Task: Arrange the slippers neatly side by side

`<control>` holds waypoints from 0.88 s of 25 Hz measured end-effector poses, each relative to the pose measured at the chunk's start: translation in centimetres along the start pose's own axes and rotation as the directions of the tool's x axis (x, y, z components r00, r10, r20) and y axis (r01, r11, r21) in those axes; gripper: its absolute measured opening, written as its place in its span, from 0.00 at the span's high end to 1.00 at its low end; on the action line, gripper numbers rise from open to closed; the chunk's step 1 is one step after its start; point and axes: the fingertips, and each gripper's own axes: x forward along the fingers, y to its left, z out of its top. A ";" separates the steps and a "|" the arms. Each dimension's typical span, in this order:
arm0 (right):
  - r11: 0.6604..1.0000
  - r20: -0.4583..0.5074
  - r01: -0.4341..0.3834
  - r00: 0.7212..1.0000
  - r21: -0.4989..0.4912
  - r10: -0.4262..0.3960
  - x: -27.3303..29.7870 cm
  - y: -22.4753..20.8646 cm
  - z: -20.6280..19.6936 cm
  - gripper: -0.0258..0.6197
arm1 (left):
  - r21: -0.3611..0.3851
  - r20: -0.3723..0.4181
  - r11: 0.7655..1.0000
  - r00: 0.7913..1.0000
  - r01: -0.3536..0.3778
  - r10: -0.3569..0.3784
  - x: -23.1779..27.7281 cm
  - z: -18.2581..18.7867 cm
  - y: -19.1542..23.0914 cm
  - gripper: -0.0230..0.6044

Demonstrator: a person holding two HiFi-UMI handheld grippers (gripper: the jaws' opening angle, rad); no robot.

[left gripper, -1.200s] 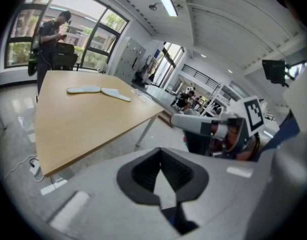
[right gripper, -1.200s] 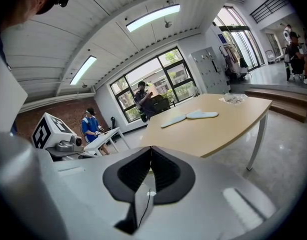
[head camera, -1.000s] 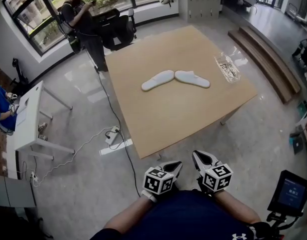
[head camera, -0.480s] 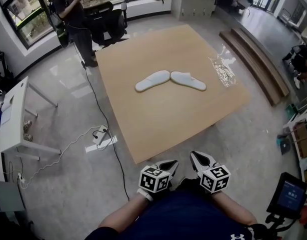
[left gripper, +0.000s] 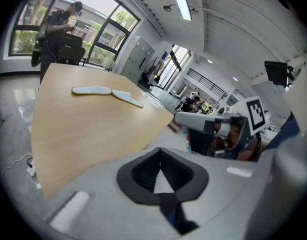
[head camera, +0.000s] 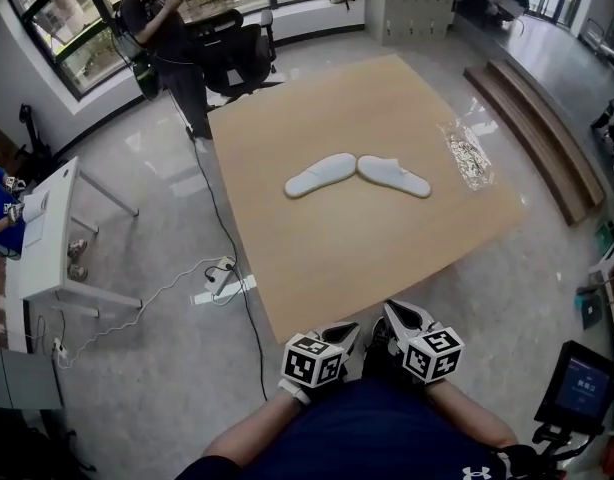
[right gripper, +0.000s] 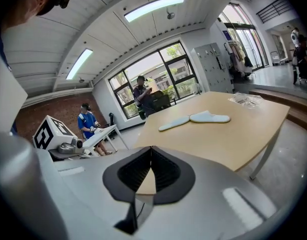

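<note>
At desk (head camera: 317, 258) centre, left slipper (head camera: 320, 175), right slipper (head camera: 394, 176) end to end; off near corner, left claw (head camera: 349, 334), right claw (head camera: 392, 316) clenched, empty.

The desk (head camera: 347, 253) carries two white slippers at its middle: the left slipper (head camera: 320, 174) and the right slipper (head camera: 394, 176) touch end to end in a shallow V. A clear bag (head camera: 470, 158) lies near the desk's right edge. The left tool (head camera: 345, 332) and the right tool (head camera: 397, 313) hang side by side just off the near corner, jaws together and empty. A person (head camera: 172, 38) stands beyond the desk.
</note>
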 end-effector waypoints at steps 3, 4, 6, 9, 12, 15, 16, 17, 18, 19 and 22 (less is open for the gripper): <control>0.997 -0.005 -0.067 0.998 -0.027 0.067 1.9 -1.0 1.9 0.94 | -0.015 0.043 0.998 0.997 -0.064 0.065 0.9 2.5 1.2 0.96; 0.995 -0.005 -0.088 0.996 -0.037 0.088 2.5 -1.3 2.5 0.94 | -0.014 0.050 0.997 0.996 -0.079 0.080 1.3 3.2 1.4 0.96; 0.992 -0.005 -0.116 0.993 -0.044 0.116 3.3 -2.2 3.6 0.94 | -0.006 0.050 0.995 0.994 -0.099 0.099 2.4 4.3 1.4 0.96; 0.989 -0.015 -0.145 0.989 -0.035 0.144 3.9 -4.4 5.0 0.94 | 0.007 0.042 0.993 0.993 -0.114 0.113 4.7 6.0 0.7 0.96; 0.985 -0.021 -0.168 0.986 -0.026 0.167 4.6 -6.0 6.0 0.94 | -0.002 0.042 0.991 0.990 -0.136 0.136 6.0 7.1 0.9 0.96; 0.983 -0.014 -0.182 0.983 -0.026 0.182 4.6 -6.1 6.0 0.94 | -0.014 0.053 0.987 0.985 -0.161 0.161 5.9 7.1 1.2 0.96; 0.982 -0.010 -0.187 0.982 -0.028 0.187 4.6 -6.5 6.2 0.94 | -0.016 0.058 0.986 0.984 -0.168 0.169 6.2 7.3 1.2 0.96; 0.981 -0.003 -0.190 0.982 -0.029 0.189 4.6 -7.1 6.8 0.94 | -0.015 0.060 0.985 0.983 -0.174 0.174 6.7 7.9 1.1 0.96; 0.982 0.006 -0.189 0.982 -0.029 0.189 4.6 -8.0 7.6 0.94 | -0.011 0.060 0.984 0.982 -0.177 0.177 7.5 8.7 1.0 0.96; 0.982 0.017 -0.186 0.982 -0.027 0.187 4.6 -9.1 8.5 0.94 | -0.001 0.057 0.984 0.983 -0.177 0.176 8.4 9.5 0.7 0.96; 0.985 0.048 -0.171 0.984 -0.016 0.171 4.3 -11.6 10.3 0.94 | 0.038 0.040 0.986 0.986 -0.162 0.160 10.7 11.1 -0.4 0.96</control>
